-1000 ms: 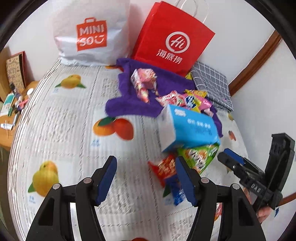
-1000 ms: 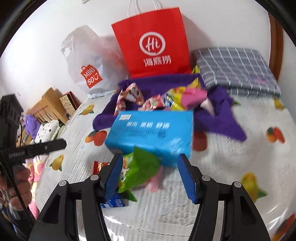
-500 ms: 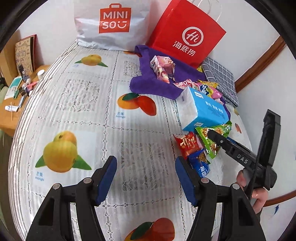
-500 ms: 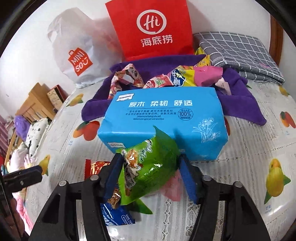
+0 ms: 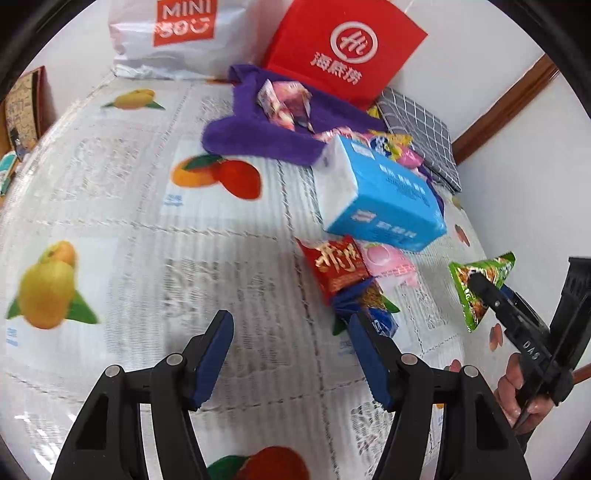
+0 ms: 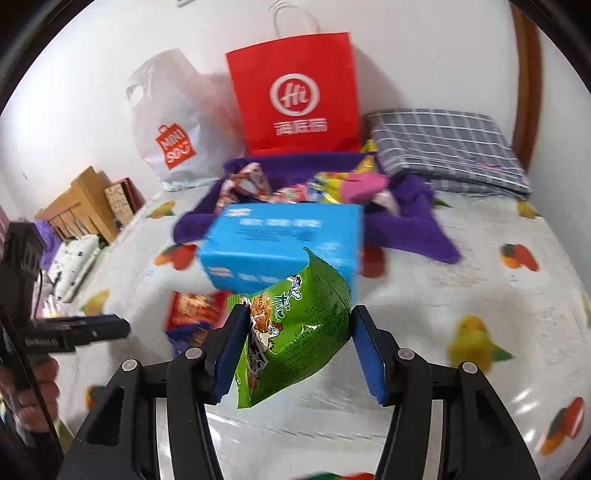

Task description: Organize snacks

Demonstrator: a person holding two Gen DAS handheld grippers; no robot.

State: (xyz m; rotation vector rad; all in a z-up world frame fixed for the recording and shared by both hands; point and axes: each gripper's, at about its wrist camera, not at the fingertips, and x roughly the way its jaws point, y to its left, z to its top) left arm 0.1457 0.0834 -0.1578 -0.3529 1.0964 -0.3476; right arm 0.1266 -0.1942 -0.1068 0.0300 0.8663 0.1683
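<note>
My right gripper is shut on a green snack bag, which hangs tilted between the blue pads, clear of the bed. In the left wrist view that green bag shows at the far right, away from the pile. My left gripper is open over the fruit-print sheet with nothing between its fingers. Just beyond its right finger lie a red snack packet, a pink packet and a blue snack packet. More snacks rest on a purple cloth.
A blue tissue pack lies between the loose packets and the purple cloth. A red paper bag and a white shopping bag stand against the wall. A grey checked folded cloth lies at the back right. Wooden furniture borders the bed's left.
The right gripper shut on the green bag and lifted it off the pile, uncovering the pink packet. The left gripper dropped closer to the sheet, still open.
</note>
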